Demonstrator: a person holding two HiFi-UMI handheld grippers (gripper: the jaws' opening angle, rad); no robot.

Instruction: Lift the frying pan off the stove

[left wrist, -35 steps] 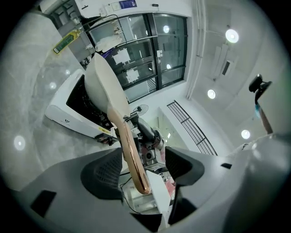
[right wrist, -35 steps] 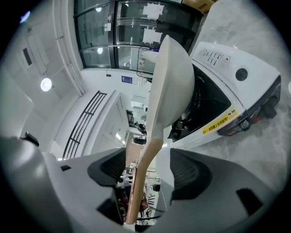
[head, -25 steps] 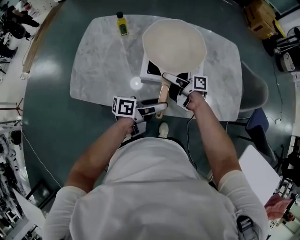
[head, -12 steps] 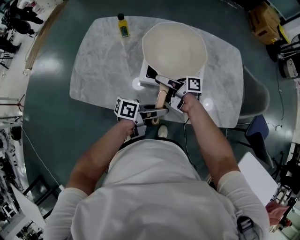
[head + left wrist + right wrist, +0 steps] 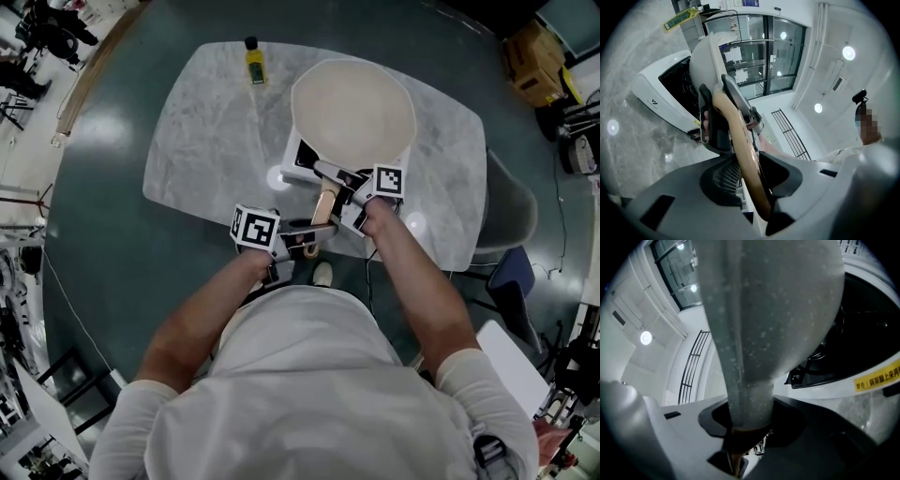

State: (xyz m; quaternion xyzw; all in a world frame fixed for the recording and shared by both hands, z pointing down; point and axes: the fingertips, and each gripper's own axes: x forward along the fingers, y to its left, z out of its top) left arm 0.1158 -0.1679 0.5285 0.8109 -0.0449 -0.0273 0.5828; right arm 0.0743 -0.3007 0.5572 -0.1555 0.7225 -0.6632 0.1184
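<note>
A cream frying pan [image 5: 352, 101] rests over the white stove [image 5: 302, 157] on the marble table. Its wooden handle [image 5: 323, 202] points toward me. My left gripper [image 5: 305, 228] has the handle's near end between its jaws, which are closing onto the wood [image 5: 740, 136]. My right gripper [image 5: 335, 178] grips further up, where the handle meets the pan, and its jaws are closing too. In the right gripper view the speckled grey neck of the pan [image 5: 754, 333] fills the gap of the right gripper [image 5: 747, 413]. The left gripper [image 5: 752, 173] looks along the handle at the right gripper's fingers [image 5: 708, 123].
A small yellow bottle [image 5: 254, 59] stands at the far side of the marble table [image 5: 206, 141], left of the pan. The stove's black top and yellow label [image 5: 876, 378] sit right of the pan's neck. A grey chair [image 5: 511, 202] is beside the table's right edge.
Both grippers' jaws have come together on the pan handle. The right gripper shifted a little left along the handle's top; the left one settled on its near end.
</note>
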